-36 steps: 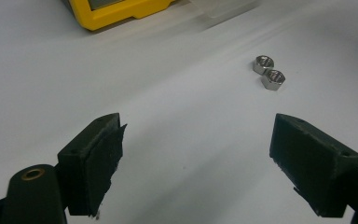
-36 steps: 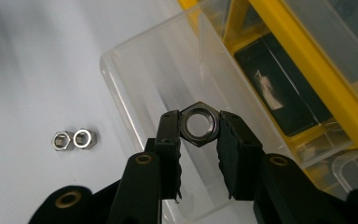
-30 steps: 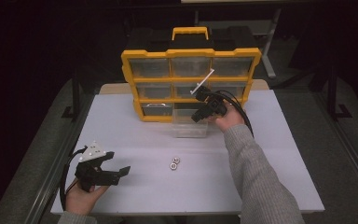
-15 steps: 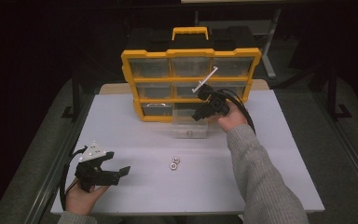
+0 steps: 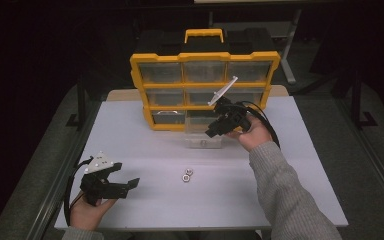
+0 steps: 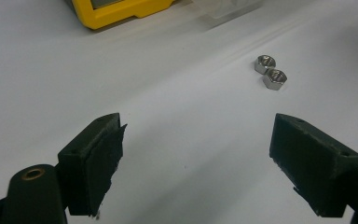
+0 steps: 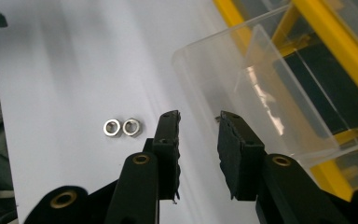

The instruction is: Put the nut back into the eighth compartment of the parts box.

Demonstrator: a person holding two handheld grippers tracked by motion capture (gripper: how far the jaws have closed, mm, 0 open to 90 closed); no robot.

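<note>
Nuts (image 5: 186, 175), two small steel hex ones touching each other, lie on the white surface (image 5: 145, 130) near its middle in the high view, between my two hands. My left gripper (image 5: 126, 185) rests low at the near left corner, its fingers spread wide with nothing between them, pointing toward the nuts but well apart from them. My right gripper (image 5: 211, 133) hovers at the far side, just above a clear plastic drawer (image 5: 203, 142) that sits on the surface in front of the yellow parts organizer (image 5: 205, 90).

From the left gripper view, my two black fingers (image 6: 93, 163) stand far apart over bare surface, and the nuts (image 6: 270, 71) lie ahead and to the right, side by side. A yellow corner of the organizer (image 6: 121, 11) shows at the top.

From the right gripper view, my fingers (image 7: 168, 144) are drawn close together, a narrow gap left between them and nothing gripped. The clear drawer (image 7: 261, 93) stands just beside them on the right, empty as far as I can tell, with the yellow frame (image 7: 335, 42) behind it. The nuts (image 7: 122, 127) lie to the left.
</note>
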